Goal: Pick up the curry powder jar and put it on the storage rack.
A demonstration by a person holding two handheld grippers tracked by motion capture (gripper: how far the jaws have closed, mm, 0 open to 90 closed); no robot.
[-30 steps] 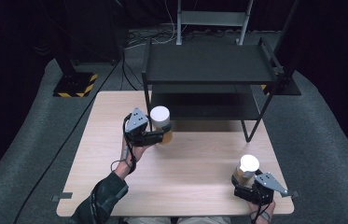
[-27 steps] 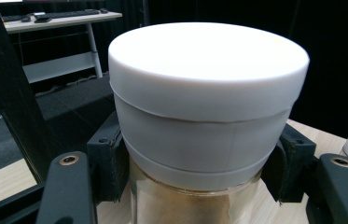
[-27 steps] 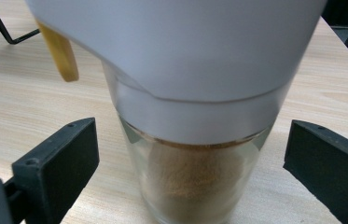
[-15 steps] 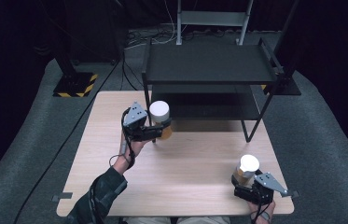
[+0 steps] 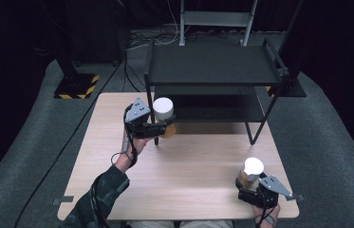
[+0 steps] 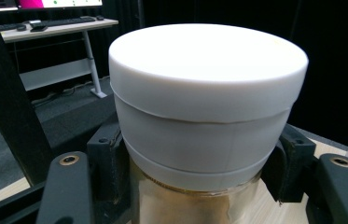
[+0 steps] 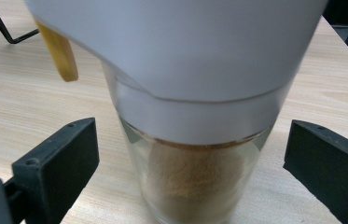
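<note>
Two jars, two hand-held grippers

Left hand-held gripper [image 5: 161, 128] clamps a white-lidded jar [image 5: 164, 117] at the shelf's [image 5: 212, 66] front edge — right hand-held gripper [image 5: 246, 186] stands open around the second jar [image 5: 250, 172], which rests on the tabletop [image 5: 198, 166], near corner.

in the left gripper view the jar [image 6: 195, 140] runs off the bottom edge, so its base and what lies under it cannot be seen, and its white lid [image 6: 207, 70] hides the shelf behind. in the right gripper view the second jar [image 7: 195, 154] is blurred, its lid [image 7: 181, 46] cut off at the top edge.
</note>
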